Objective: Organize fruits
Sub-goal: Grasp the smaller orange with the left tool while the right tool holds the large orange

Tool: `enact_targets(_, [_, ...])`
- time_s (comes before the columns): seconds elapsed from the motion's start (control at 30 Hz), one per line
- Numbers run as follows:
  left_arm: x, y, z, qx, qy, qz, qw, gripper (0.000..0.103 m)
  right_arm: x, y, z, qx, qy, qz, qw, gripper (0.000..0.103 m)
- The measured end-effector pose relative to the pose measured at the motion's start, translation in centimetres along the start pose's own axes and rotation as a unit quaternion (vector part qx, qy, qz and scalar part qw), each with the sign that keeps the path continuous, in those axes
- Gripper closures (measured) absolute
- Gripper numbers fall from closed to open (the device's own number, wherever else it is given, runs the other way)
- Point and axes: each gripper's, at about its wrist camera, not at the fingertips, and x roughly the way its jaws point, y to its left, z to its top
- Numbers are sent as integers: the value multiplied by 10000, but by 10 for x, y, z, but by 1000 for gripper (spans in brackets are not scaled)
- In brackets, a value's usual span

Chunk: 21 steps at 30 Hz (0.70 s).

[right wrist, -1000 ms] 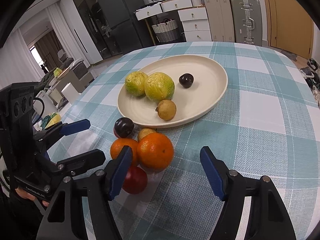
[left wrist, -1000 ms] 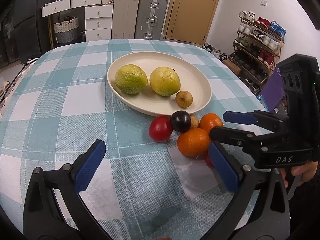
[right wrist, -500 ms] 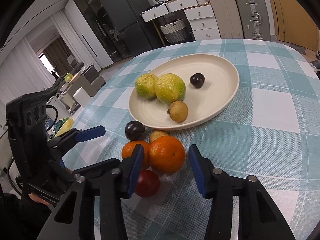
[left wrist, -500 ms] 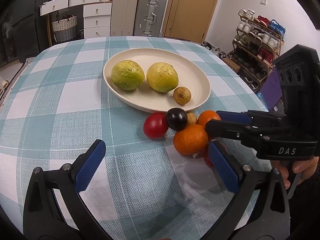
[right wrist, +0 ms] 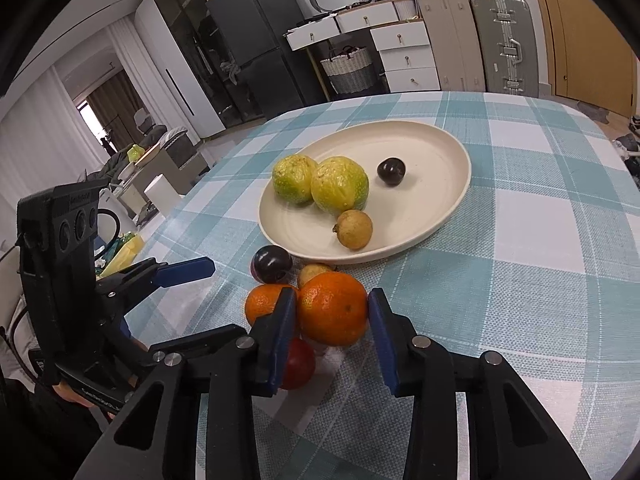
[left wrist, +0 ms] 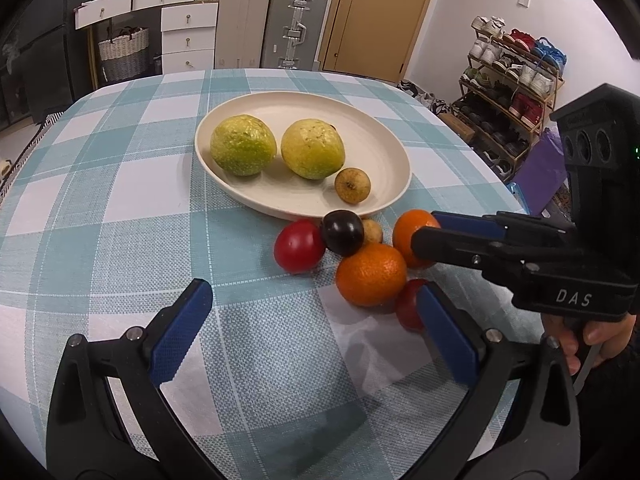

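Observation:
A cream plate (left wrist: 384,148) (right wrist: 440,148) holds two yellow-green guavas (left wrist: 243,145) (left wrist: 313,149), a small brown fruit (left wrist: 352,185) and a dark plum (right wrist: 391,172). In front of it lies a cluster: two oranges, two red tomatoes (left wrist: 299,245), a dark plum (left wrist: 342,232) and a small brown fruit. My right gripper (right wrist: 332,314) is shut on the far orange (right wrist: 333,309) (left wrist: 412,236), its pads touching both sides. My left gripper (left wrist: 316,336) is open and empty, just short of the near orange (left wrist: 371,274).
The table (left wrist: 120,200) has a teal-and-white checked cloth. Behind it stand white drawers (left wrist: 188,36), suitcases (left wrist: 294,24), a wicker basket (left wrist: 124,54) and a door. A shoe rack (left wrist: 516,80) stands at the right.
My right gripper moved forward and closed its jaws from wide open onto the orange. My left gripper stayed open and shifted slightly closer to the fruit cluster.

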Motion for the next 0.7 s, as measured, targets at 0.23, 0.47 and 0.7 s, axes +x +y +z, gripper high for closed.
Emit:
enact_targets(0.23, [4,-3,-1,-46,156,-215,9996,18,-6,-7,-4,23,-13,-168,9999,65])
enact_targets(0.47, [3,-5,-2,-287,309,-616,9972,36,-9,-11,-7,30,-17,-262,9996,65])
enact_targets(0.7, [10,-10,3,-486,430,-737,9952,47,-8,-12,-8,41,-14,-287,9996,65])
